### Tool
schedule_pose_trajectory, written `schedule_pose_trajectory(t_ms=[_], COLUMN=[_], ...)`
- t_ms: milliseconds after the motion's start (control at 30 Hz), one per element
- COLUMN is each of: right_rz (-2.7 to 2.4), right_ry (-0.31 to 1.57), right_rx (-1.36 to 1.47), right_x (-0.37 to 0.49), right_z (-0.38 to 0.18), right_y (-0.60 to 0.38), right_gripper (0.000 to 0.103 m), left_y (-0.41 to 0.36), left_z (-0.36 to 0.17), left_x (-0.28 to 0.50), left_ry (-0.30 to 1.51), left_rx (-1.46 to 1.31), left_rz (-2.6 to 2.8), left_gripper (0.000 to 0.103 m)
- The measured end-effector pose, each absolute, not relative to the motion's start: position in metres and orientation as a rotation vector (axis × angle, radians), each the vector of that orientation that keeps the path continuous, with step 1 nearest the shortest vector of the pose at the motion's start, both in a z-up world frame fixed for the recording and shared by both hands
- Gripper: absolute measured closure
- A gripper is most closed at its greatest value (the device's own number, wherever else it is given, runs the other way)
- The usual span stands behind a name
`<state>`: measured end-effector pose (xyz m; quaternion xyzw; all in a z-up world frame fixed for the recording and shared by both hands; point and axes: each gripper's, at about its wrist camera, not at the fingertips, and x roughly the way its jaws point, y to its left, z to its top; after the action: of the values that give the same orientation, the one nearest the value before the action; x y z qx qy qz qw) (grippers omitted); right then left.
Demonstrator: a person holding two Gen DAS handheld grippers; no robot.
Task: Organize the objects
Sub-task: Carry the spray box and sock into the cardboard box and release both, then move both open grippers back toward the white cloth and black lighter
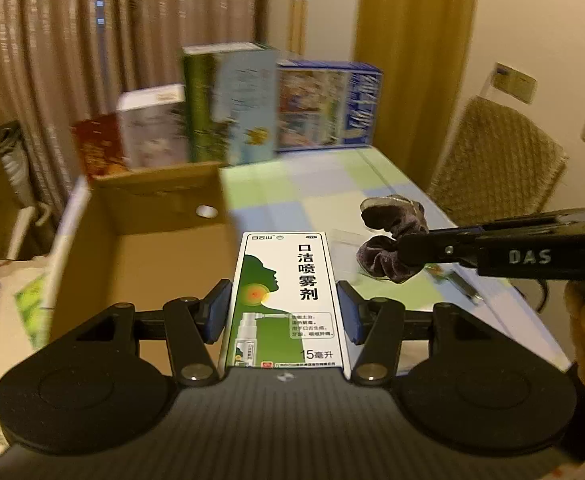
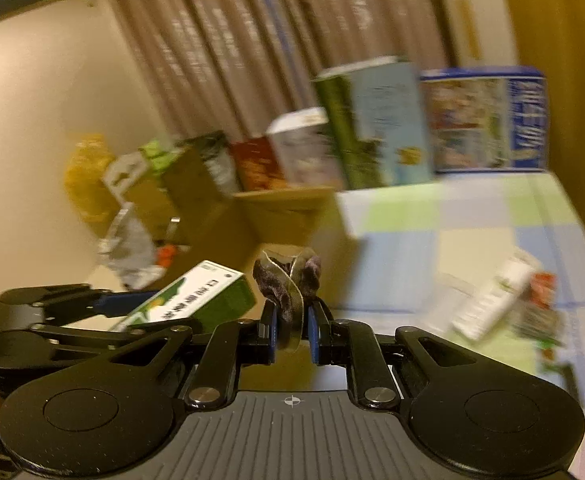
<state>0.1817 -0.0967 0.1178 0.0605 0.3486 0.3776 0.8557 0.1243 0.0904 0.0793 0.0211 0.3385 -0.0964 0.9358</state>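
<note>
Across the centre and right of my left wrist view stretches the table under a pastel green, blue and cream checked cloth [image 1: 332,184]. On it at centre left sits the open brown cardboard carton [image 1: 140,240], its interior bare where I can see it. Behind it, across the upper middle, stands a row of upright printed boxes [image 1: 228,104], blurred; a blue-edged one [image 1: 328,104] is at the row's right end. A woven tan chair [image 1: 496,160] stands at the right edge, beyond the table.

My left gripper [image 1: 283,312] occupies the lower centre, its blue pads pressed against both long sides of the white-and-green throat-spray carton with black Chinese lettering [image 1: 282,300]. That carton points away from the camera, held beside the cardboard carton's right wall. In the right wrist view it appears at lower left [image 2: 196,300], tilted, in the same grip.

My right gripper [image 2: 291,330] sits at the lower centre of its own view, jaws nearly together, pinching the dark purple velvet scrunchie [image 2: 286,280], which bulges above the pads. In the left wrist view the scrunchie [image 1: 388,240] hangs at centre right, above the cloth.

A white tube and crumpled packets [image 2: 504,304], blurred, lie on the cloth at the right of the right wrist view.
</note>
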Motion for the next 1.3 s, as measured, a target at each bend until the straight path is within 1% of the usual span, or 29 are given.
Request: schedule_pose_trajectory(t_ms=[167, 400, 433, 467, 500, 533, 567, 833, 967, 1033, 1200, 1267, 1300], right_rz=[0.851, 0.842, 0.835, 0.827, 0.821, 0.815, 0.809, 0.754, 0.735, 0.716, 0.628, 0.580, 0.554], right_ry=[0.753, 0.828, 0.833, 0.837, 0.841, 0.839, 0.829, 0.790, 0.773, 0.754, 0.706, 0.707, 0.705], right_rx=[0.095, 0.107, 0.120, 0.136, 0.158, 0.177, 0.189, 0.168, 0.150, 0.137, 0.105, 0.094, 0.088], right_x=[0.194, 0.219, 0.224, 0.228, 0.232, 0.235, 0.237, 0.226, 0.202, 0.186, 0.142, 0.126, 0.119], right_z=[0.114, 0.081, 0.077, 0.073, 0.069, 0.067, 0.065, 0.075, 0.080, 0.084, 0.086, 0.082, 0.079], right_y=[-0.034, 0.017, 0.019, 0.020, 0.019, 0.017, 0.014, -0.020, -0.041, -0.055, -0.109, -0.134, -0.147], right_gripper=[0.091, 0.090, 0.084, 0.068, 0.057, 0.035, 0.032, 0.032, 0.030, 0.027, 0.020, 0.018, 0.017], left_y=[0.145, 0.200, 0.205, 0.210, 0.215, 0.217, 0.220, 0.233, 0.228, 0.222, 0.198, 0.184, 0.177], left_z=[0.081, 0.059, 0.057, 0.053, 0.050, 0.046, 0.043, 0.036, 0.040, 0.045, 0.062, 0.069, 0.071], left_x=[0.137, 0.157, 0.158, 0.161, 0.165, 0.168, 0.172, 0.173, 0.157, 0.147, 0.118, 0.106, 0.101], left_ry=[0.703, 0.733, 0.736, 0.739, 0.744, 0.748, 0.749, 0.722, 0.710, 0.699, 0.661, 0.642, 0.633], left_rx=[0.067, 0.041, 0.036, 0.026, 0.012, -0.002, -0.019, -0.068, -0.071, -0.068, -0.065, -0.063, -0.060], left_rz=[-0.095, -0.039, -0.038, -0.039, -0.041, -0.043, -0.043, -0.006, 0.002, 0.016, 0.007, -0.005, -0.011], left_gripper=[0.052, 0.052, 0.052, 0.052, 0.052, 0.052, 0.052, 0.052, 0.051, 0.045, 0.043, 0.041, 0.037])
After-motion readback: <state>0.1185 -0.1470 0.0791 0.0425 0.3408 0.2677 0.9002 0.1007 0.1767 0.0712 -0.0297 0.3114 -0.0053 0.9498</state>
